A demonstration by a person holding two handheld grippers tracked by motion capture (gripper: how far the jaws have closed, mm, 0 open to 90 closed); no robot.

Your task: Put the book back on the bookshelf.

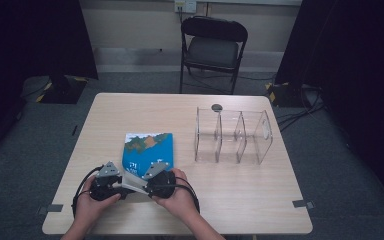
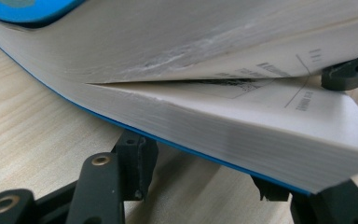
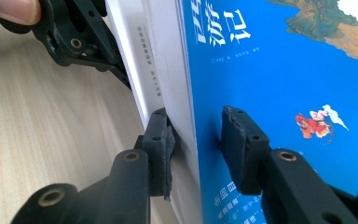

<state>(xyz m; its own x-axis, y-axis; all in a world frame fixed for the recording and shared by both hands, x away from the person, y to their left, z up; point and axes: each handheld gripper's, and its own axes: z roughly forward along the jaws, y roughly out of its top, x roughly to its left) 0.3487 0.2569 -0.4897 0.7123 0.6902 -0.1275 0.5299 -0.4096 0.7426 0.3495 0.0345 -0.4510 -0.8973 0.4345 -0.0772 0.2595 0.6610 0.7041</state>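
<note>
Two grippers work the near edge of the book point(image 1: 147, 149), which lies on the table point(image 1: 240, 200) just left of the clear rack point(image 1: 232, 136). My left gripper point(image 1: 111, 176) has its jaws narrow around the lower block of pages, the blue back cover resting between them. My right gripper point(image 3: 198, 140) straddles the front cover with some pages; one pad touches the page side, the other stands just off the cover, so that hold looks loose to me. No earlier look, so I judge only this. To open the book cleanly I would keep the left steady as an anchor, re-close the right before lifting, and swing the cover up slowly so no pages tear.
</note>
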